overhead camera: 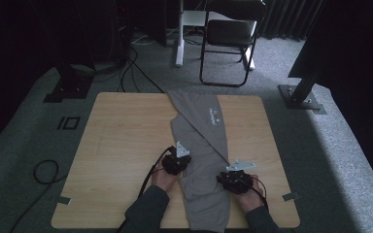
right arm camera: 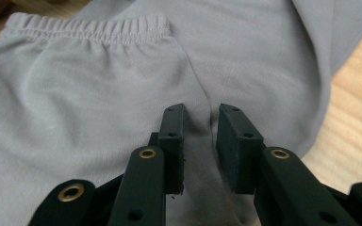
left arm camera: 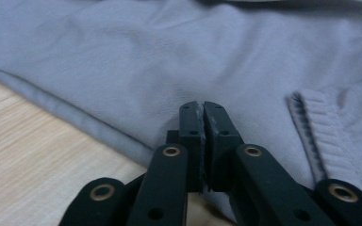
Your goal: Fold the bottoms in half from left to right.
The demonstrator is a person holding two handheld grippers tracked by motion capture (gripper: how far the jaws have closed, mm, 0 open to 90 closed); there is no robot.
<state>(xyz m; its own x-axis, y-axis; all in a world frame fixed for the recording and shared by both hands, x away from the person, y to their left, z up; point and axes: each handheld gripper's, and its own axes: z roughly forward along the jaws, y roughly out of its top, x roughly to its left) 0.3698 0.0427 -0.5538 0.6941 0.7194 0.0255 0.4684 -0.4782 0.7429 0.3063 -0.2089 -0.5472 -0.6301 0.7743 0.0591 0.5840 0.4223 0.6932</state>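
A grey sweatshirt [overhead camera: 201, 145] is spread down the middle of the wooden desk [overhead camera: 121, 145], its near end draped over the front edge. The left gripper [left arm camera: 202, 107] is closed, its fingers [left arm camera: 191, 127] pinched on a thin fold by the hem, bare desk to their left. The right gripper [right arm camera: 200, 117] is partly open, a raised ridge of cloth between its fingers [right arm camera: 235, 136], the ribbed cuff [right arm camera: 89, 26] beyond them.
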